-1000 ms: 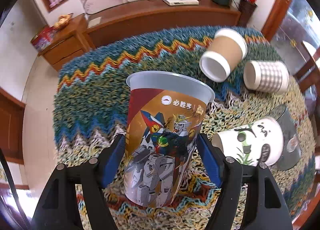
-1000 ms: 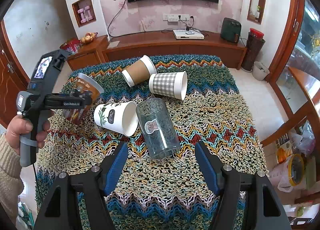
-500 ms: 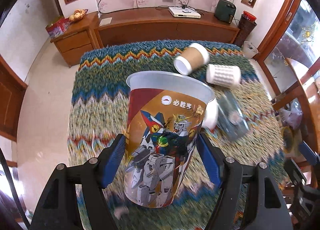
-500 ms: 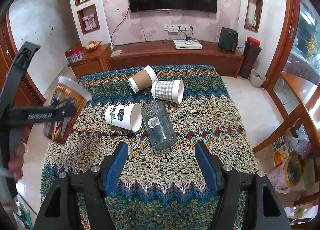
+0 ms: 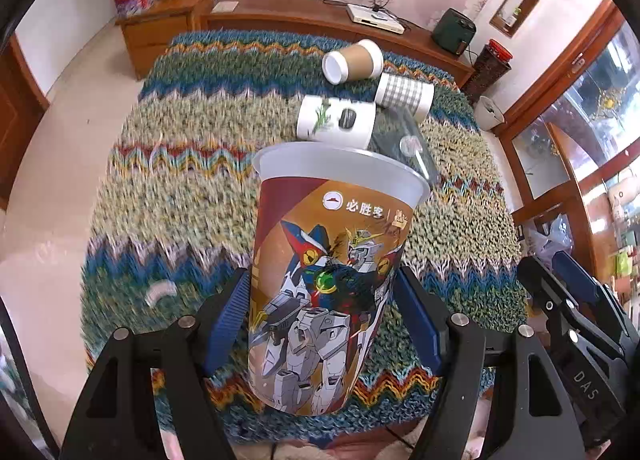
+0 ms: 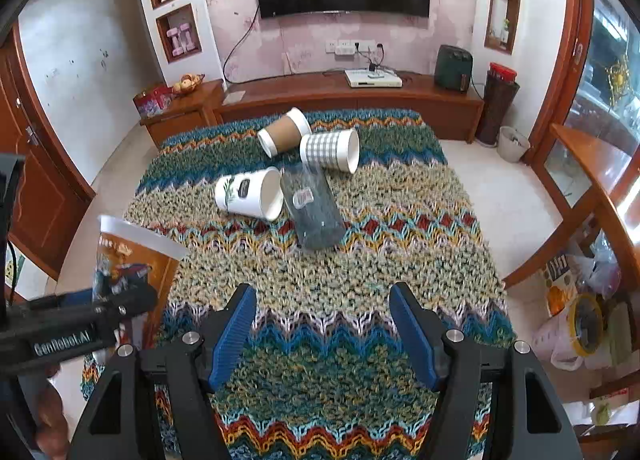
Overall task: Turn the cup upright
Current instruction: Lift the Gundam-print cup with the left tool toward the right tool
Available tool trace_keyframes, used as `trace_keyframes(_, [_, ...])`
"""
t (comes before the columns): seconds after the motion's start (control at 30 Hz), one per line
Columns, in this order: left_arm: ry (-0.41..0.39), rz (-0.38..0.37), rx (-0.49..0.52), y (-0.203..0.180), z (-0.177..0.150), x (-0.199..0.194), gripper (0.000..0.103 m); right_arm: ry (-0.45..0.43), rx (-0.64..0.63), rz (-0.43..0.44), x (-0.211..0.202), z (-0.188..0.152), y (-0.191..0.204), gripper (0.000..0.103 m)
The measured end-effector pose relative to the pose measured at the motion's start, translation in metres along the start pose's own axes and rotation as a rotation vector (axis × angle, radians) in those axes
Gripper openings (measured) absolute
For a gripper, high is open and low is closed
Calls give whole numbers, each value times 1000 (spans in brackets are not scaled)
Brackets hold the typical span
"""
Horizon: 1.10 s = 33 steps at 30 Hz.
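Robot-print cup (image 5: 328,280) upright in left hand-held gripper (image 5: 320,324) — rt hand-held gripper (image 6: 324,336) agape.

Base of printed cup (image 5: 324,292) against zigzag cloth (image 5: 168,196): contact not discernible. Cloth blurred along left side. Clear cup (image 5: 404,148) mostly hidden behind printed cup's rim. Small pale scrap (image 5: 160,292) on cloth, unidentifiable. Left gripper (image 6: 80,324) cut off by frame edge in right wrist view, fingers blocked by printed cup.

Zigzag knitted cloth (image 6: 360,260) over table, brown cup (image 6: 285,133), checked cup (image 6: 330,149), white cup (image 6: 248,193), clear glass (image 6: 314,212) lying on their sides
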<state>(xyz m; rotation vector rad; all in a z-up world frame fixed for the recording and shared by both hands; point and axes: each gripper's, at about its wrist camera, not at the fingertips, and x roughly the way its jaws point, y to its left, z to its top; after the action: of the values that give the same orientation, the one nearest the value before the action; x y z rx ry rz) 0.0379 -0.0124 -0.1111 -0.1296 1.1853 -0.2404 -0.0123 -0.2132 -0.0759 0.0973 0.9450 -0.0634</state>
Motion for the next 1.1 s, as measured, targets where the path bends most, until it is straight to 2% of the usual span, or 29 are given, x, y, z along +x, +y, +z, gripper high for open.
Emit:
trace_keyframes(0.17, [35, -7, -22, -5, -26, 18, 75, 33, 24, 11, 8, -16, -3, 70])
trace_keyframes(0.37, [61, 6, 7, -16, -44, 35, 76, 52, 44, 17, 15, -26, -8, 70])
trace_keyframes(0.63, [146, -35, -42, -16, -62, 64, 76, 76, 28, 29, 28, -37, 0, 70])
trace_keyframes(0.93, [161, -68, -83, -17, -68, 84, 76, 109, 60, 53, 40, -42, -5, 70])
trace_keyframes(1.1, [100, -109, -120, -16, -61, 85, 76, 115, 73, 52, 42, -42, -8, 70])
